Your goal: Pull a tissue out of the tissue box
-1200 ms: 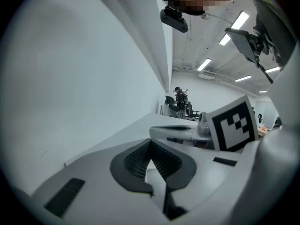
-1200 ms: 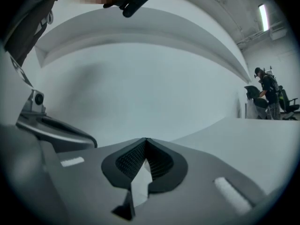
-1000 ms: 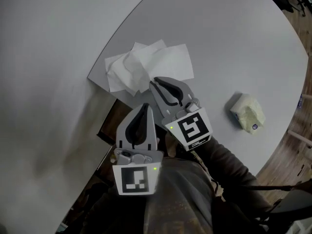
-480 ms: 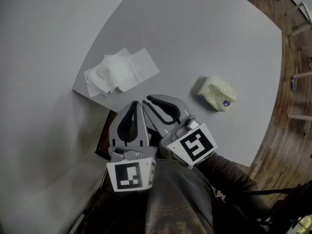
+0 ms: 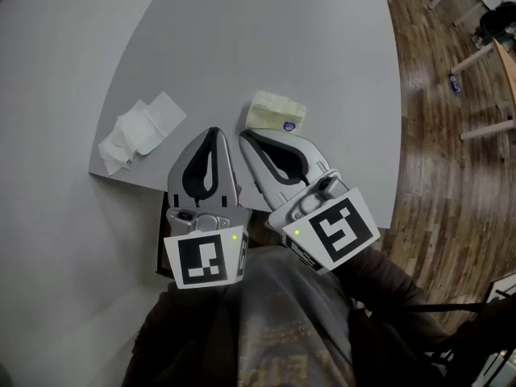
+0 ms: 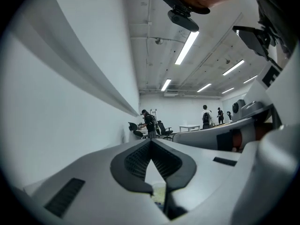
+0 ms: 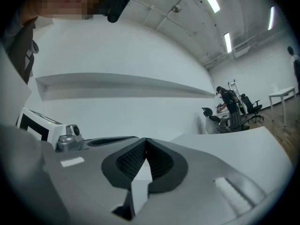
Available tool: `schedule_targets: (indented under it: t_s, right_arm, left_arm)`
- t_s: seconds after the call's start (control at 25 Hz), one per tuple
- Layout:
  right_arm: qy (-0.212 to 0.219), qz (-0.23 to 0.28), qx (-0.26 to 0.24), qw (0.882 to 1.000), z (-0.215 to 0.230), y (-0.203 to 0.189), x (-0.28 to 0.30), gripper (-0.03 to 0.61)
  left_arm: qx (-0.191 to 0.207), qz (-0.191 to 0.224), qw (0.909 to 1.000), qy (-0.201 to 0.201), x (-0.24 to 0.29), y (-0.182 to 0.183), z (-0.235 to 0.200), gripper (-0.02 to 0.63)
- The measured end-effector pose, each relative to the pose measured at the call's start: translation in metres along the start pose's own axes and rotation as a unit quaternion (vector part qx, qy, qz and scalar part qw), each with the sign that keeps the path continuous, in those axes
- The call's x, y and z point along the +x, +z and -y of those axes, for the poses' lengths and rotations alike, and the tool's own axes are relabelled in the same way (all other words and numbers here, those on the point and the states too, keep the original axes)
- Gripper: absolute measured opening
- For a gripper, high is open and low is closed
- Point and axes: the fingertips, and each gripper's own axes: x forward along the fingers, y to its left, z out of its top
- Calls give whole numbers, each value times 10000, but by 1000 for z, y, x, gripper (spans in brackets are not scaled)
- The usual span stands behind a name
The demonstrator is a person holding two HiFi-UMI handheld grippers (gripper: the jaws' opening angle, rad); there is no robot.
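A person's grey shirt fills the bottom of the head view. Right in front of it, the person holds 2 grippers side by side, close to the body. Each one has a cube with black and white squares on its back end. The left cube sits a bit lower in the picture than the right cube.

The left gripper has its jaws pressed together at the tips. Its own view shows nothing between them. The right gripper has just been closing its jaws. Now the tips meet, and its own view shows nothing between them either. The 2 grippers lie near each other, and their tips almost meet.

Just past the tips of the right gripper sits the tissue pack. It is soft and pale yellow, with a small round sticker on its side. It lies on the grey table, and no gripper holds it.

To the left of the pack, well apart from it, lie some white tissues. They are crumpled in a small pile near the table's left edge.

Beyond the table on the right is a brown wooden floor.

The gripper views look far across a big white room. There are people standing by some dark chairs. Long ceiling lights shine above them.
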Motion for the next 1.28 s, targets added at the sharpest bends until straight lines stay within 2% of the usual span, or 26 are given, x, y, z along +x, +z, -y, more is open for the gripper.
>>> schedule_targets:
  t_s: [0.2,0.36,0.8,1.28]
  right_arm:
    - [-343,301,-229,9987,26,27,-73,2]
    - [-492,365,-248,9978,32,30,-92,2]
    - [-732,537,-373,9952,11,44,-91,0]
    - [-824,526,-461,9941,-20,41,-93,0]
  left_arm:
    - [127,187,9994,-266,-5,24,78,-2]
    - [195,72,9982,-557,-10,19,107,-2]
    - [320,224,9962,-783,-27,37,97,-2]
    - [303,274,9952,-890,-55,39,84,-2]
